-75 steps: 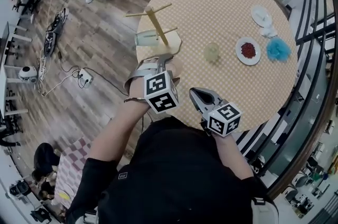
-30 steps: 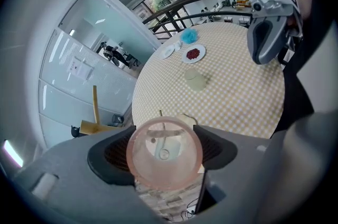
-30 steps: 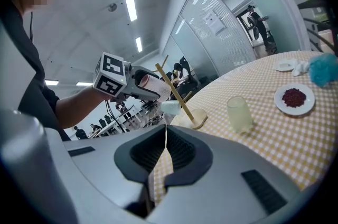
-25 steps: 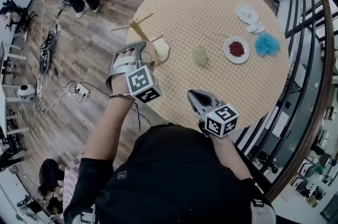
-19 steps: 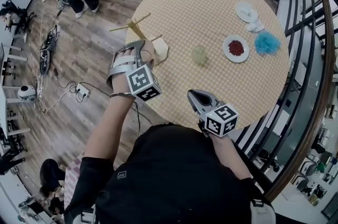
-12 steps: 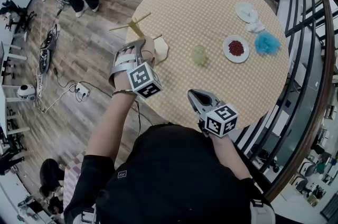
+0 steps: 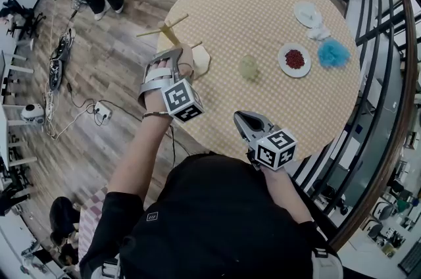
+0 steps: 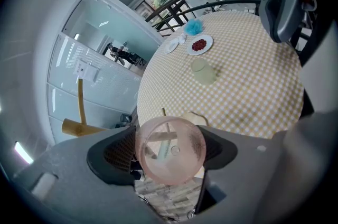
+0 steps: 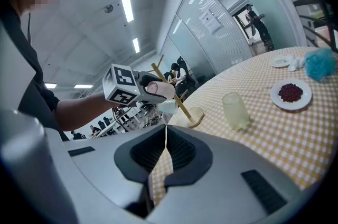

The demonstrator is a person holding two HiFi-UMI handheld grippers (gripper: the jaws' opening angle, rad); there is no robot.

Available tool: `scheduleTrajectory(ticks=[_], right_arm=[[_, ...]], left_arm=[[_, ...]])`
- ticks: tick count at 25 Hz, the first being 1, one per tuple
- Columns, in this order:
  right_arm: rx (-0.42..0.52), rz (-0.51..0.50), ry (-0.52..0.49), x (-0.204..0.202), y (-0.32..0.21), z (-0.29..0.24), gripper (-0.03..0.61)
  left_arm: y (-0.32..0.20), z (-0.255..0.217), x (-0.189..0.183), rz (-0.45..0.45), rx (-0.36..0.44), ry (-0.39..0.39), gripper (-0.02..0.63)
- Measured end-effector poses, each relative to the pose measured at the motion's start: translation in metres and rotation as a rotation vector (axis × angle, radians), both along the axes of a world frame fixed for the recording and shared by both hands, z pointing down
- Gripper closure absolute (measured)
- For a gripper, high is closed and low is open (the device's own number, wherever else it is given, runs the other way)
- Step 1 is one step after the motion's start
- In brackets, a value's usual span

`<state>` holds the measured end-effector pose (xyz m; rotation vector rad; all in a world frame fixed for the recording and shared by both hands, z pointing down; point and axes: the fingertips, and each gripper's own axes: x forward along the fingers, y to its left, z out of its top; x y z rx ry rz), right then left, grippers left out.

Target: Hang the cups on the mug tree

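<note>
While clamping the pink cup (image 8: 170, 150) between wide-spread jaws, hovering with the left gripper (image 7: 177, 60) just beside the mug tree (image 7: 171, 36) at the table (image 7: 263, 1) edge; holding the right gripper (image 9: 165, 136) closed and empty, with the pale green cup (image 7: 248, 68) sitting on the table.

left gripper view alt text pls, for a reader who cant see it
The left gripper grips a translucent pink cup between its jaws, end-on to the camera. Just beyond it is the wooden mug tree at the edge of a round checked table, where a pale green cup sits farther back.
</note>
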<state>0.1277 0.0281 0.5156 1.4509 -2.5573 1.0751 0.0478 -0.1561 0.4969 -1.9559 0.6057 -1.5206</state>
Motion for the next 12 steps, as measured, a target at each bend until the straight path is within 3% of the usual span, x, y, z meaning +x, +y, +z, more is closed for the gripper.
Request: scheduleTrajectory(ticks=[12], right_arm=[[-0.001,-0.007,-0.002,-0.0032,0.0039,-0.0012,0.561]], left_arm=[[0.0028,0.0014,-0.0038,-0.011,-0.001,0.017,0.275]])
